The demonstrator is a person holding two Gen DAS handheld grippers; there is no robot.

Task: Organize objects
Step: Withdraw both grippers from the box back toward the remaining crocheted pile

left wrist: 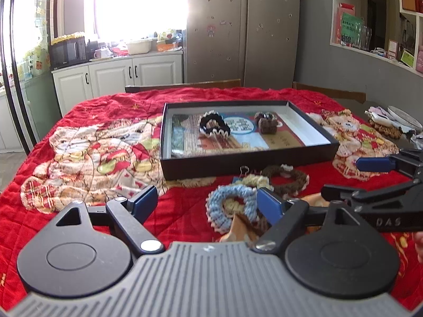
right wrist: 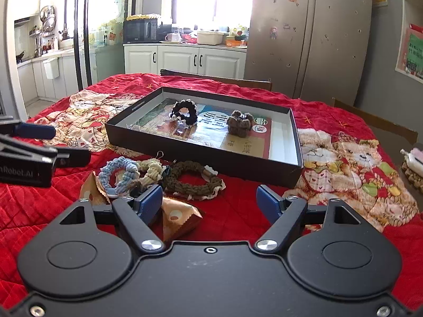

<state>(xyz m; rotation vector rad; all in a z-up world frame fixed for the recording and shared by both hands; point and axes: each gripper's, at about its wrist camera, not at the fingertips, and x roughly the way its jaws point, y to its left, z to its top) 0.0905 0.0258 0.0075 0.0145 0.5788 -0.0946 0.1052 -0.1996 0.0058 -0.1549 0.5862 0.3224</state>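
Kitchen table under a red quilted cloth with bear prints; everything below is placed relative to the black shallow cardboard box in the middle of it.

Nearest, on the camera side of the box: left gripper and right gripper, both spread wide with nothing between the blue pads. Left's right pad sits against the light-blue crocheted scrunchie; I can't tell if it truly touches. Looks like a lineup for the next pick, my read only.

Just in front of the box's near wall, 3 loose pieces bunched together: that blue scrunchie, a cream knotted yarn piece touching it, and a dark-brown crocheted scrunchie beside those. A metal binder clip pokes up behind the cream one. Tan crumpled wrappers lie under and in front of the bunch, likely litter, not box-bound.

Inside the box, on a printed sheet: 1 black scrunchie with white trim left of centre, 1 small brown knitted piece right of it, well apart. So roughly 2 sorted, 3 pending; box floor has room.

Beyond the box: chair backs, white cabinets, a steel fridge.
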